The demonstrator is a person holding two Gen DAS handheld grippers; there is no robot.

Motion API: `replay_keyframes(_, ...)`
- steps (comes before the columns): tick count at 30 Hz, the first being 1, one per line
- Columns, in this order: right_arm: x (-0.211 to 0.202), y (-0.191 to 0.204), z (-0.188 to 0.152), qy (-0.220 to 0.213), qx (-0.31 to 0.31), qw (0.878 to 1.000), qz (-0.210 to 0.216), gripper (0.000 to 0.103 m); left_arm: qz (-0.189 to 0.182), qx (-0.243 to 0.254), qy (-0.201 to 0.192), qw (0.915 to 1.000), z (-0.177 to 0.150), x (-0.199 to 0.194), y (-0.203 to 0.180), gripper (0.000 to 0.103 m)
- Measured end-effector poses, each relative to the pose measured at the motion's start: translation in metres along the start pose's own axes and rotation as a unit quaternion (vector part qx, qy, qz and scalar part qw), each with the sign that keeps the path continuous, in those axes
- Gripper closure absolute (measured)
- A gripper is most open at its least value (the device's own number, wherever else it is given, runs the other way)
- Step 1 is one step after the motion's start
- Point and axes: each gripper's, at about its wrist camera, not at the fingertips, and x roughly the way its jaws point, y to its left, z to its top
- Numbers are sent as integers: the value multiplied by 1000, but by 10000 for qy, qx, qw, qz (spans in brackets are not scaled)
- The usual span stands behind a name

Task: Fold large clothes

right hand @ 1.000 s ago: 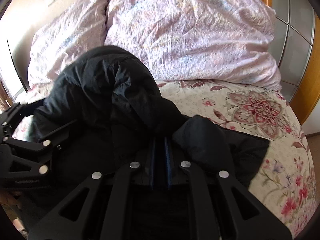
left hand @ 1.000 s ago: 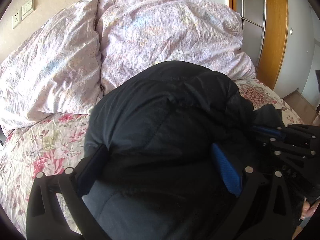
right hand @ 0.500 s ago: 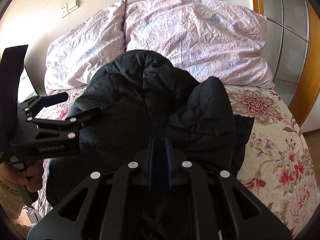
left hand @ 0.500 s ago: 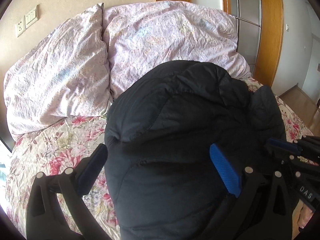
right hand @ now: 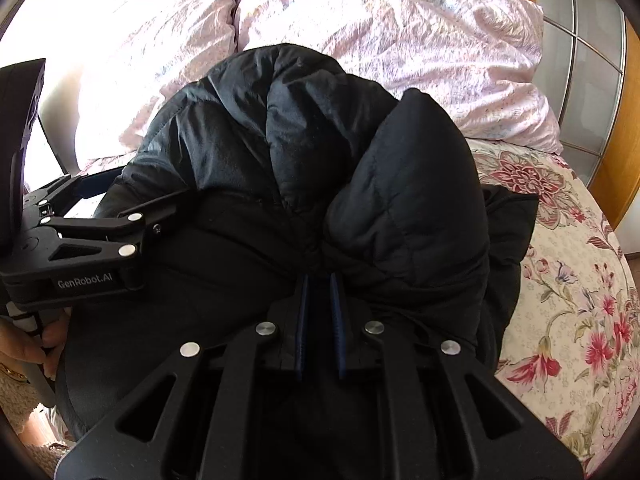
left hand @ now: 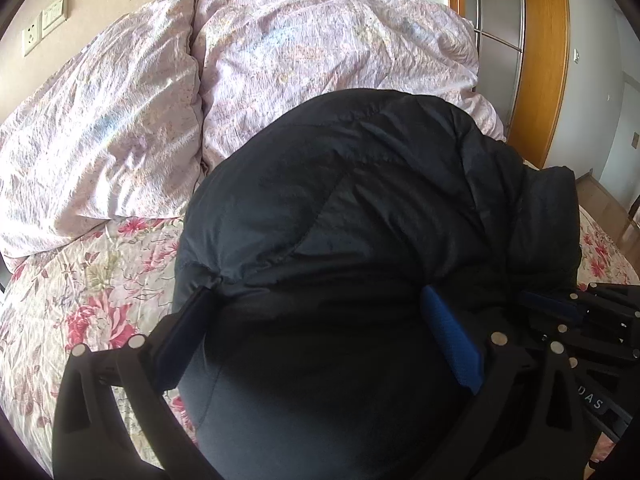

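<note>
Black puffer jacket [left hand: 360, 208] bunched over floral bed [left hand: 80, 280], long axis unclear. Our right gripper [right hand: 320, 280] pinches its fabric; our left gripper [left hand: 316, 304] spread wide around it.

Bulky jacket blocks the middle
The puffy black quilted jacket [left hand: 360, 208] fills the centre; two pale pink crumpled pillows [left hand: 120, 120] wall off behind, floral bedspread [right hand: 580, 300] lies open rightward.
</note>
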Motion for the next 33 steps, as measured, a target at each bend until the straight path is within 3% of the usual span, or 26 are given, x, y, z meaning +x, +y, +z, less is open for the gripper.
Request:
replay_keyframes(11,11,-4,3,-2,33,10000,4,91,105,-42,-132,9998,-8,12,-2,2)
replay_keyframes(15,-2,-5,19,130,173,9998,-20,91,120,-36,-176,9998,-10,11,-2,2)
replay_keyframes(23,-16,-19,58,-415,600,9973,73,90,71,-98,-205,9997,-11,10,0,2)
replay_keyframes(25,-10,-26,62,-457,763,9960,-3,90,66,-109,-210,9997,-11,9,0,2)
replay_keyframes(28,18,-34,56,-176,984,9950,7,92,47,-106,-210,9997,-10,9,-1,2)
replay_keyframes(33,29,-29,47,-318,858,9957,-123,93,90,-70,-195,9997,-9,10,-4,2)
